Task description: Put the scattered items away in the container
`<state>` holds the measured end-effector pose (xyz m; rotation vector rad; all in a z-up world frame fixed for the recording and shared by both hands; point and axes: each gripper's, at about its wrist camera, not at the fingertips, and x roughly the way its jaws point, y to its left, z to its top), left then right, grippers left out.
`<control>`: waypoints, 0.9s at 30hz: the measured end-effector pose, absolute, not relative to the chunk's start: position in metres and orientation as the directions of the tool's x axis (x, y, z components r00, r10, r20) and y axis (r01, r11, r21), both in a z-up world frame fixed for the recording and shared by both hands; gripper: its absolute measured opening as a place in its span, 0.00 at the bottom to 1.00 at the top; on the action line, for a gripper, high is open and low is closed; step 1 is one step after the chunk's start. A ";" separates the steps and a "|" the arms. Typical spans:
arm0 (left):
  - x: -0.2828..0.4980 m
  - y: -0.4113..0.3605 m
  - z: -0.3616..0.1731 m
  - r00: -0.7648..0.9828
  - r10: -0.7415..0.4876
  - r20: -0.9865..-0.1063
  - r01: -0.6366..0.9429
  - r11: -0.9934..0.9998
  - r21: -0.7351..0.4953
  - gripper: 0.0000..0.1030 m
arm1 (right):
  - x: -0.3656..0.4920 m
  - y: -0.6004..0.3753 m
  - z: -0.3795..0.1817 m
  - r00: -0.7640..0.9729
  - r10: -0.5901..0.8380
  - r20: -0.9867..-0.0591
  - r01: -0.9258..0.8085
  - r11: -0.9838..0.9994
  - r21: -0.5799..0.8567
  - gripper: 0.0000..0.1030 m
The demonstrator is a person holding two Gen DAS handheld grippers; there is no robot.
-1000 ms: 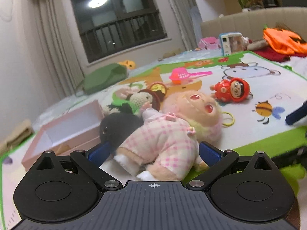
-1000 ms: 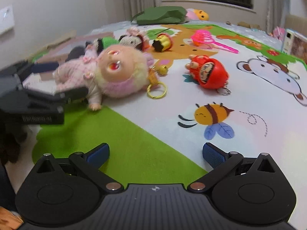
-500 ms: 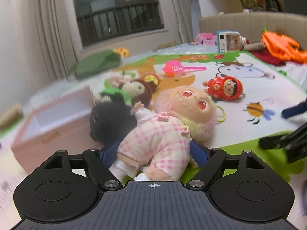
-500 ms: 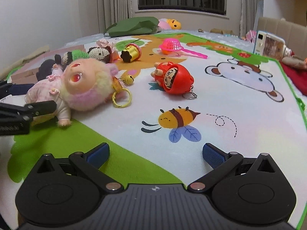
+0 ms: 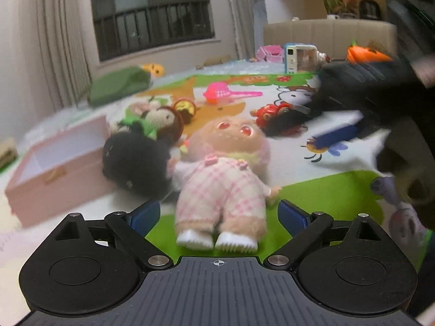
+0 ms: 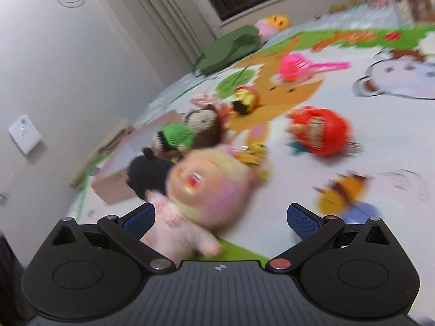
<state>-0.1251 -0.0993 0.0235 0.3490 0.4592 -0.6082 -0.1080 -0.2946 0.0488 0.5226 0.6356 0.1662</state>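
Note:
A plush doll (image 5: pixel 223 179) in a pink checked outfit lies on its back on the play mat, feet toward my left gripper (image 5: pixel 217 214). Its jaws are opening and stand either side of the doll's legs, pads clear of it. My right gripper (image 6: pixel 220 218) is open, with the doll's head (image 6: pixel 206 187) just ahead between its fingers. In the left wrist view the right gripper (image 5: pixel 367 92) is a dark blur at the right. An open pink box (image 5: pixel 54 168) stands to the left, with a black plush (image 5: pixel 136 163) between it and the doll.
A crochet doll (image 5: pixel 160 119), gold toy (image 6: pixel 244 97), red round toy (image 6: pixel 318 130) and pink scoop (image 6: pixel 299 65) lie beyond on the mat. A green cushion (image 5: pixel 117 87) sits by the curtain. A beige sofa (image 5: pixel 326 32) borders the far right.
The left jaws narrowed around the doll's body, then spread again and drew back, so its feet show. The right gripper rolled and swung left over the doll's head.

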 end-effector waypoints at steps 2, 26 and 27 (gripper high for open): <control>-0.124 -0.107 0.018 0.743 -0.451 -0.494 0.607 0.766 0.212 0.94 | -0.081 -0.288 0.046 0.771 0.310 -0.556 0.014 0.864 0.502 1.00; -0.124 -0.075 0.025 0.565 -0.596 -0.571 0.711 0.702 -0.030 0.75 | -0.081 -0.263 0.045 0.670 0.339 -0.661 -0.038 0.904 0.426 0.71; -0.124 -0.070 0.027 0.544 -0.613 -0.573 0.715 0.696 -0.065 0.75 | -0.083 -0.263 0.045 0.665 0.348 -0.661 -0.043 0.901 0.431 0.71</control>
